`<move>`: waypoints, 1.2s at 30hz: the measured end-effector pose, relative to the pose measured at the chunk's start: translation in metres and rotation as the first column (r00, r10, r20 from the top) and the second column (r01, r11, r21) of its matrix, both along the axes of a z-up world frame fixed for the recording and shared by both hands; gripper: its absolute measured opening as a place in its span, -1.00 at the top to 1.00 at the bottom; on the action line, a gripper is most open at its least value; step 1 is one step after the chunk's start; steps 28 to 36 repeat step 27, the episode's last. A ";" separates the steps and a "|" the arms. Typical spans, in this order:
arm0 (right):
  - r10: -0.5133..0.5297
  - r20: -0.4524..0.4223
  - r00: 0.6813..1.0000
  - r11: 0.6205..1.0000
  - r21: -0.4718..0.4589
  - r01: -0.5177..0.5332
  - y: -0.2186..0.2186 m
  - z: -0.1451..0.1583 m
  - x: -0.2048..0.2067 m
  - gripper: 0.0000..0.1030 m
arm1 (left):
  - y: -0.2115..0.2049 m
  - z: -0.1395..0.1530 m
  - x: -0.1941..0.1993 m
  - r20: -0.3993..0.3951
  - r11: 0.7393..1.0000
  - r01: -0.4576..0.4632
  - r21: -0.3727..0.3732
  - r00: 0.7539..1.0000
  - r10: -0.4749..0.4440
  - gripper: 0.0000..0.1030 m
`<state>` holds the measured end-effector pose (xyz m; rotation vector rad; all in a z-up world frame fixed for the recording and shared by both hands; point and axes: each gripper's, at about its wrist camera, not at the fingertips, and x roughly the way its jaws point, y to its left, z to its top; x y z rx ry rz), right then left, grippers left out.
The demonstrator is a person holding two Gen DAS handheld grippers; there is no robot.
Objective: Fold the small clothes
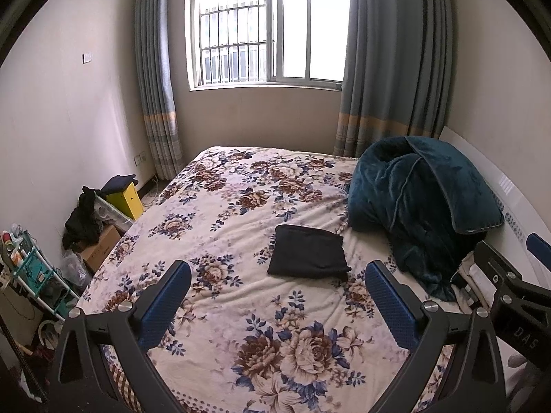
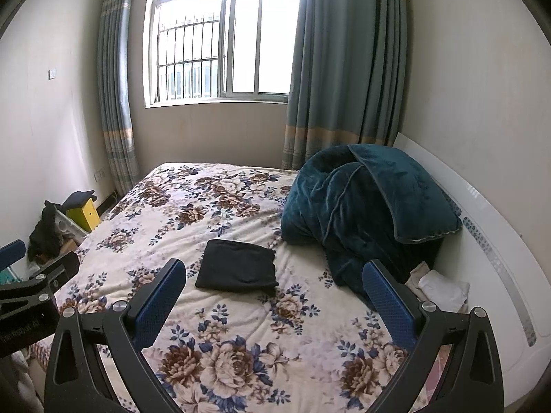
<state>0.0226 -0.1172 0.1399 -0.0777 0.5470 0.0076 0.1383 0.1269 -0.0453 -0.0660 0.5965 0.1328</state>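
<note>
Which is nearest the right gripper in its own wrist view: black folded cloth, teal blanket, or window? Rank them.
1. Black folded cloth, just ahead on the bed.
2. Teal blanket, heaped ahead to the right.
3. Window, on the far wall.

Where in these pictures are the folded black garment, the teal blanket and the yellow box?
Folded black garment [image 1: 308, 253]: left wrist view, middle of its top face.
Teal blanket [image 2: 365, 206]: right wrist view, middle of the heap.
Yellow box [image 1: 129, 201]: left wrist view, its front face.
</note>
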 end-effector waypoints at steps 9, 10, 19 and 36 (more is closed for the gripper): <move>0.001 0.003 1.000 1.000 0.000 -0.001 0.001 0.001 0.003 -1.00 | 0.001 -0.001 0.001 0.000 1.000 0.001 0.008 1.000 -0.001 -1.00; 0.001 0.003 1.000 1.000 0.000 -0.001 0.001 0.000 0.003 -1.00 | 0.001 0.000 0.001 0.001 1.000 0.000 0.007 1.000 0.000 -1.00; 0.000 0.005 1.000 1.000 0.001 0.000 0.003 0.001 0.004 -1.00 | 0.002 0.002 0.004 -0.004 1.000 -0.011 0.009 1.000 0.011 -1.00; -0.002 0.001 1.000 1.000 0.003 0.002 0.003 0.001 0.002 -1.00 | 0.003 0.003 0.003 0.004 1.000 -0.018 0.012 1.000 0.018 -1.00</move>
